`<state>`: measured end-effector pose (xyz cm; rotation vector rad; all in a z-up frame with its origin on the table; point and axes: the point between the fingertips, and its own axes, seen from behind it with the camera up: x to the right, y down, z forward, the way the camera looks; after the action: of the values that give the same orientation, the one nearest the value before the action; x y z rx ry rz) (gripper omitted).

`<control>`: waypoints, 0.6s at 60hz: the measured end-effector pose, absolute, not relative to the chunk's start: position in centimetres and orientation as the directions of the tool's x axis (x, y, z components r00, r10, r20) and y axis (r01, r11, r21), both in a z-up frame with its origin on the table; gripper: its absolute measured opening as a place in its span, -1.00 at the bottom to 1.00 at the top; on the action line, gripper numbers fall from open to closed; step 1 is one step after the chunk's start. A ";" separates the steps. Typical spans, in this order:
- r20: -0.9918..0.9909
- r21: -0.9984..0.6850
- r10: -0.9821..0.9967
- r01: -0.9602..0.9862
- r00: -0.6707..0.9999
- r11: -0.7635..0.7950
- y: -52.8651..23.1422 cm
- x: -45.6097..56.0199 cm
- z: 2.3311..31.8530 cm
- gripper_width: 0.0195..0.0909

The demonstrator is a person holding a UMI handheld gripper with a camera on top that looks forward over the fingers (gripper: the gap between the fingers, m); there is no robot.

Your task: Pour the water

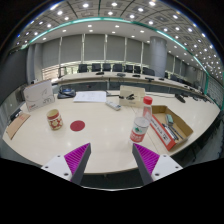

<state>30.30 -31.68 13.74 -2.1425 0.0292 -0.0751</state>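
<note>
- One water bottle (141,121) with a red cap stands on the bench (100,135), just ahead of the right finger.
- One cup (54,119) sits off left, near one red disc (78,125).
- Hand-held gripper (112,158) is wide open, holding nothing.

White table (100,135) bears bottle (142,120), jar (55,119), box (172,128).

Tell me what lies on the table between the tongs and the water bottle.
Nothing: in the gripper view, bare table separates the open tongs from the water bottle, which stands just ahead.
</note>
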 end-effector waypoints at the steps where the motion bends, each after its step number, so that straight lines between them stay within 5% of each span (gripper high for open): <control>1: 0.044 -0.842 -0.057 0.006 0.997 -0.540 -31.2 31.4 13.4 0.88; 24: 0.006 -0.893 -0.027 -0.007 1.000 -0.449 -17.9 42.2 7.0 0.82; 28: -0.009 -0.903 -0.021 -0.017 1.000 -0.428 -16.1 42.3 6.6 0.60; 34: -0.009 -0.913 -0.026 -0.019 1.000 -0.406 -14.5 42.5 6.2 -0.02; 36: -0.006 -0.920 -0.027 -0.016 1.000 -0.391 -14.2 42.6 6.4 -0.03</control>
<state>42.60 -14.18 6.39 -1.9731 0.0306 -0.0122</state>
